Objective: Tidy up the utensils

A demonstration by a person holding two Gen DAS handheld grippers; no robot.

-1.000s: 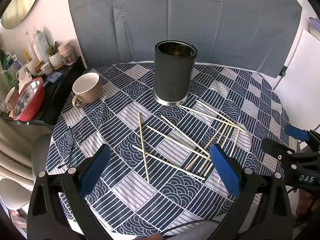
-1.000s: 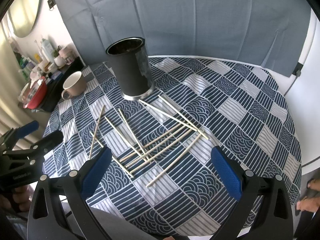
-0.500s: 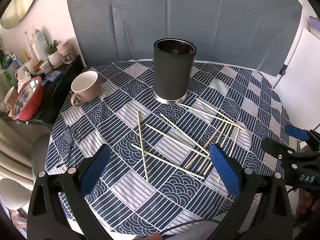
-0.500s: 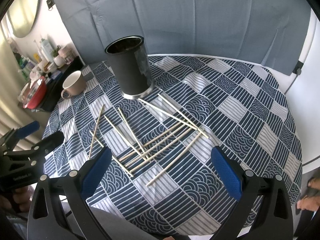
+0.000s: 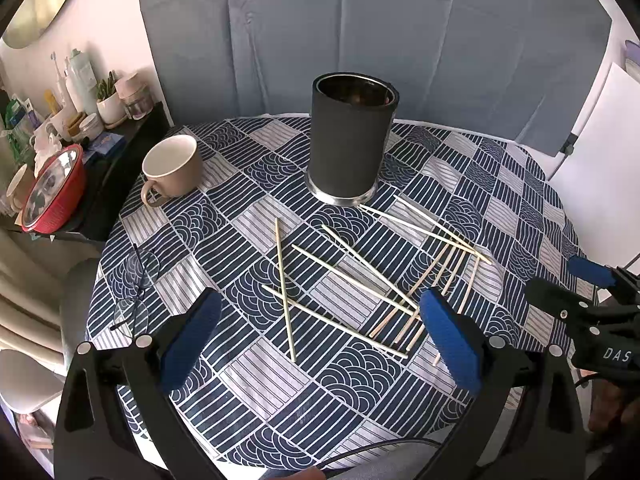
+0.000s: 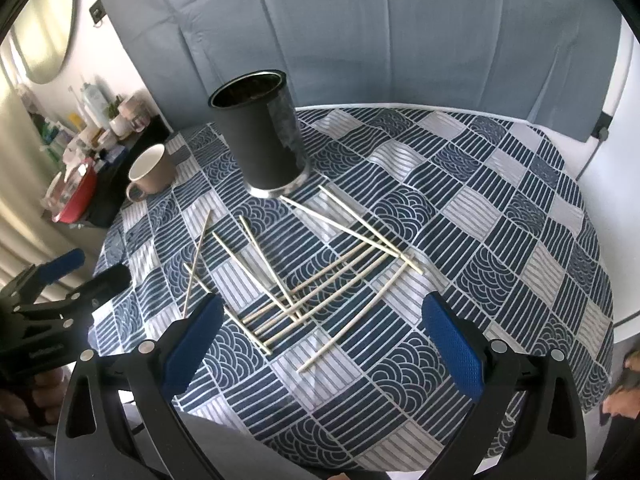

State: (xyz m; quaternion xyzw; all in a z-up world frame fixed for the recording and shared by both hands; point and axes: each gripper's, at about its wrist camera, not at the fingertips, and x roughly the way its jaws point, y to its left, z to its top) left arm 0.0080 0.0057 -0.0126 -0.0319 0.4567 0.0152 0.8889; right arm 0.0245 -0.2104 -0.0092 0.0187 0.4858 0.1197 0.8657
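Several pale wooden chopsticks [image 5: 352, 280] [image 6: 320, 280] lie scattered and crossed on the round table with its navy patterned cloth [image 5: 280, 392] [image 6: 500, 220]. Behind them stands a tall black cylindrical holder [image 5: 352, 140] [image 6: 260, 132], upright and open at the top. My left gripper [image 5: 320, 344] hovers open over the table's near edge, just short of the sticks, holding nothing. My right gripper [image 6: 320, 344] is open too, above the near side of the pile. Each gripper shows at the edge of the other's view: the right gripper [image 5: 576, 288] and the left gripper [image 6: 80, 272].
A beige mug [image 5: 172, 168] [image 6: 150, 170] sits at the table's left rear. Folded eyeglasses [image 5: 136, 292] lie near the left edge. Beside the table, a dark shelf [image 5: 116, 168] carries a red bowl [image 5: 52, 188], bottles and jars. A grey cloth backdrop [image 5: 360, 32] hangs behind.
Both views have shifted only slightly; the holder sits a touch higher in frame. Nothing on the table has moved and both grippers have stayed open.
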